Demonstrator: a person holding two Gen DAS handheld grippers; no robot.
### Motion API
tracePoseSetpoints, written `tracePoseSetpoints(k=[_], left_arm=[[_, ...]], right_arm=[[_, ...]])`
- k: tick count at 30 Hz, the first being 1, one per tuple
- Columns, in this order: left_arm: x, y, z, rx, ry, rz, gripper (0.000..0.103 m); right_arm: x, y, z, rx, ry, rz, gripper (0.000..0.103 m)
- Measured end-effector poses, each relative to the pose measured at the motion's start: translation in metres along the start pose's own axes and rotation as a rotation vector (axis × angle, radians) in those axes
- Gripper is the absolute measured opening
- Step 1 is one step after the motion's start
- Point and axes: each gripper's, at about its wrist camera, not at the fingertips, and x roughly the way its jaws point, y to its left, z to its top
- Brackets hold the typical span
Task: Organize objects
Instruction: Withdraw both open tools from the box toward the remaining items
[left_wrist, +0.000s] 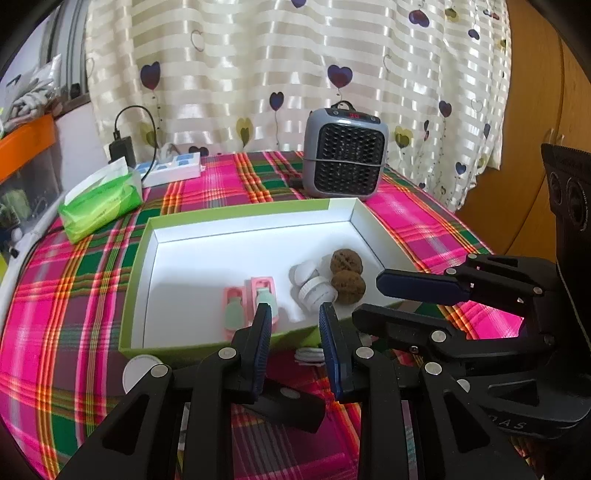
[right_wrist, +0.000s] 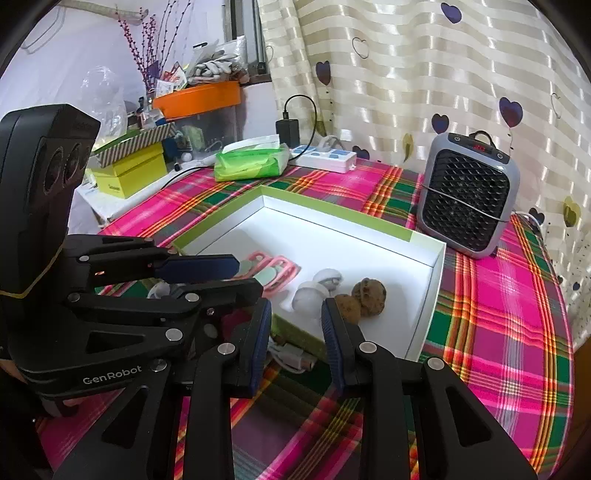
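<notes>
A shallow white box with a green rim (left_wrist: 140, 258) (right_wrist: 428, 291) lies on the plaid tablecloth. In it are two pink nail clippers (left_wrist: 245, 304) (right_wrist: 275, 271), two small white jars (left_wrist: 314, 282) (right_wrist: 317, 290) and two brown walnuts (left_wrist: 347, 273) (right_wrist: 367, 295). A white coiled cable (left_wrist: 308, 355) (right_wrist: 291, 356) lies on the cloth just in front of the box. My left gripper (left_wrist: 295, 317) is open and empty above the box's near rim. My right gripper (right_wrist: 297, 315) is open and empty beside it; it shows in the left wrist view (left_wrist: 399, 299).
A grey fan heater (left_wrist: 345, 158) (right_wrist: 469, 195) stands behind the box. A green tissue pack (left_wrist: 98, 203) (right_wrist: 253, 162) and white power strip (left_wrist: 173, 168) (right_wrist: 325, 157) sit at the back left. A round white lid (left_wrist: 138, 371) lies near the box's front corner. Cluttered shelves are at the left.
</notes>
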Motion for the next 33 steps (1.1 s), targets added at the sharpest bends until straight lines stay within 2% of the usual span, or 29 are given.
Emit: tracePoseSetpoints(k=[17,33], left_arm=[[-0.005,-0.002,-0.005,0.010,0.017,0.014,0.024],[-0.016,0.000,-0.015,-0.001,0.010,0.004,0.024]], right_arm=[[0.001,0.003,-0.005,-0.009,0.012,0.045,0.030],[0.011,0.006,-0.015,-0.030,0.084,0.064,0.030]])
